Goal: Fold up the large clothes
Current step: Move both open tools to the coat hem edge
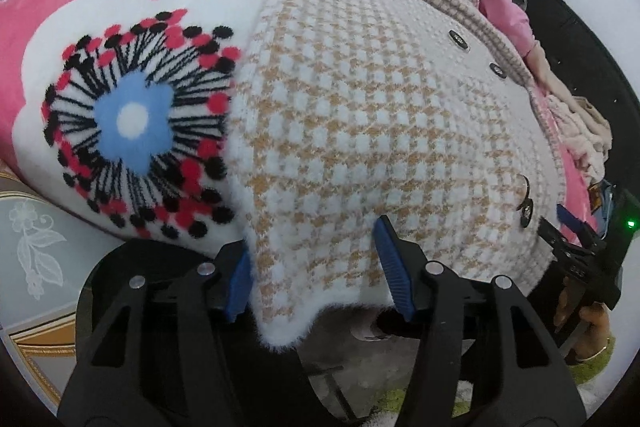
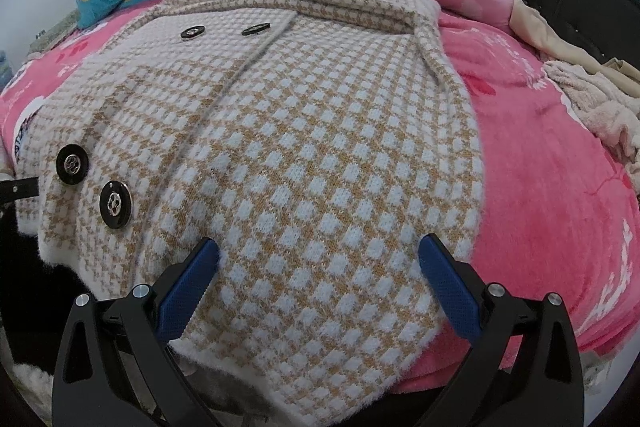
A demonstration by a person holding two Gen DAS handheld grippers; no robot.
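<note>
Fuzzy tan-and-white houndstooth knit, my big coat lies spread flat, front up, on the pink floral blanket of the bed, its collar at the far end near the rumpled pink bedding and its hem hanging over the near edge (four dark round buttons show in pairs). My left gripper stands about half apart with the coat's left hem corner between its blue pads, not visibly pinched, while my right gripper is spread wide over the right hem, holding nothing.
</note>
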